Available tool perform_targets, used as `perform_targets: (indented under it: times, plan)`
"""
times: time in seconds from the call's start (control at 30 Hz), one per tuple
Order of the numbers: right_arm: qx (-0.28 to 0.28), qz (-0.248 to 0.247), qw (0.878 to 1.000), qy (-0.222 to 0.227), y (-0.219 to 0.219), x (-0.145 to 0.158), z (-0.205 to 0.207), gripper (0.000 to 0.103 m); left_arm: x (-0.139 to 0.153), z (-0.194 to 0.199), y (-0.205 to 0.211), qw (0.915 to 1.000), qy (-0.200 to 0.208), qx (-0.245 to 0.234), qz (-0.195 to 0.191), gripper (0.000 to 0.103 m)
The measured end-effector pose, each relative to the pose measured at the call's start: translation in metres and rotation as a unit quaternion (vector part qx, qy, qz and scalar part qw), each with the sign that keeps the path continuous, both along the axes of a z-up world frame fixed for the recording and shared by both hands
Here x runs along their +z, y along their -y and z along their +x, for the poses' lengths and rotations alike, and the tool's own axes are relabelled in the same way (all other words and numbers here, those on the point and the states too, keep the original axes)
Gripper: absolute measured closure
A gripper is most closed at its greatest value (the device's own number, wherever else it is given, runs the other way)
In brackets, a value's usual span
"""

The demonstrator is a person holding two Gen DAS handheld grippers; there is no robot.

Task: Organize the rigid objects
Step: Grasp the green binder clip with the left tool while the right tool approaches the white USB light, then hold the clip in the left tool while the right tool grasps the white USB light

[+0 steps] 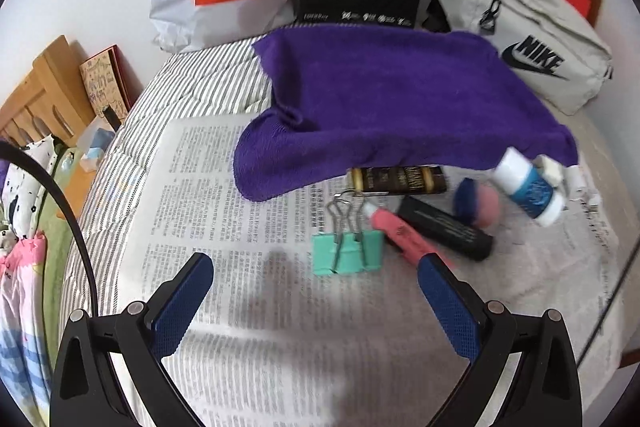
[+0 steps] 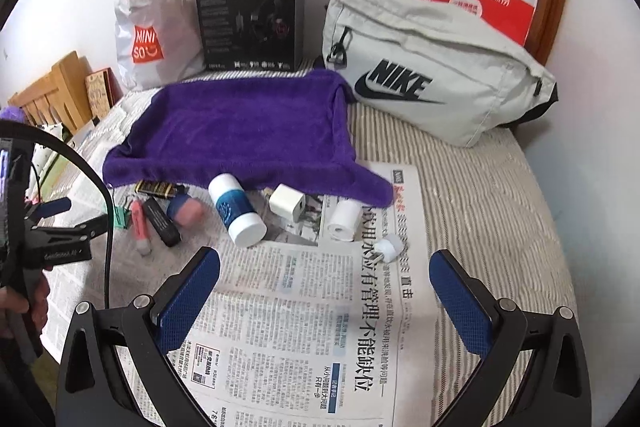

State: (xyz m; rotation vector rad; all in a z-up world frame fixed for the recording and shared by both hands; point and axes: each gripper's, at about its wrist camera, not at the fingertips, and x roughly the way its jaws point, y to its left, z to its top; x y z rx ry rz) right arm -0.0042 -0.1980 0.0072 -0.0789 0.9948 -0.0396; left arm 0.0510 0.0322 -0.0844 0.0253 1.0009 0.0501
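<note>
Both tongs, the left gripper (image 1: 316, 267) and the right gripper (image 2: 324, 263), are hanging spread and empty. Small things are lying on the newspaper (image 2: 304, 327) beside the purple towel (image 2: 240, 131). I am thinking the left should come down squarely over the green clip (image 1: 347, 251).

A: Left gripper (image 1: 315, 269)?
B: Black frame, blue mesh-textured finger pads (image 1: 182, 305), silver screws at pivots, black cable (image 1: 60, 195) at frame left.
A: Right gripper (image 2: 325, 267)?
B: Same build, black with blue pads, silver screws.
</note>
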Motion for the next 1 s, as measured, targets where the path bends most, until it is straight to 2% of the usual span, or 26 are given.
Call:
perform_targets:
  times: [0.1,0.17,0.3,0.43,0.47,0.63,0.7,1.0]
  plan:
    - [0.005,-0.001,1.000,-0.001,0.000,-0.008,0.002,0.000,-0.013,0.009,-0.003,0.9999,-0.008,0.009,0.009,0.001]
    - [0.006,-0.005,1.000,-0.006,0.002,-0.014,0.004,0.000,-0.017,0.011,-0.005,0.9999,-0.011,0.012,0.001,0.002]
    - [-0.003,-0.001,1.000,-0.019,0.010,-0.024,0.009,0.000,-0.023,0.015,-0.005,0.9997,-0.010,0.013,-0.018,0.006]
    - [-0.010,0.002,1.000,-0.027,0.017,-0.031,0.012,0.000,-0.030,0.018,-0.002,0.9998,-0.004,0.014,-0.012,0.015]
    - [-0.011,0.003,1.000,-0.029,0.019,-0.034,0.013,0.000,-0.029,0.018,-0.003,0.9998,0.000,0.013,-0.014,0.018]
    - [-0.018,0.006,0.999,-0.029,0.025,-0.039,0.018,0.000,-0.026,0.014,-0.004,0.9998,0.010,0.003,-0.017,0.056]
    - [-0.026,0.013,0.999,-0.026,0.031,-0.041,0.019,0.000,-0.024,0.013,-0.005,0.9998,0.009,-0.004,-0.016,0.063]
    - [-0.048,0.019,0.998,-0.031,0.052,-0.057,0.038,0.002,-0.023,0.007,-0.004,0.9997,0.011,-0.018,-0.014,0.063]
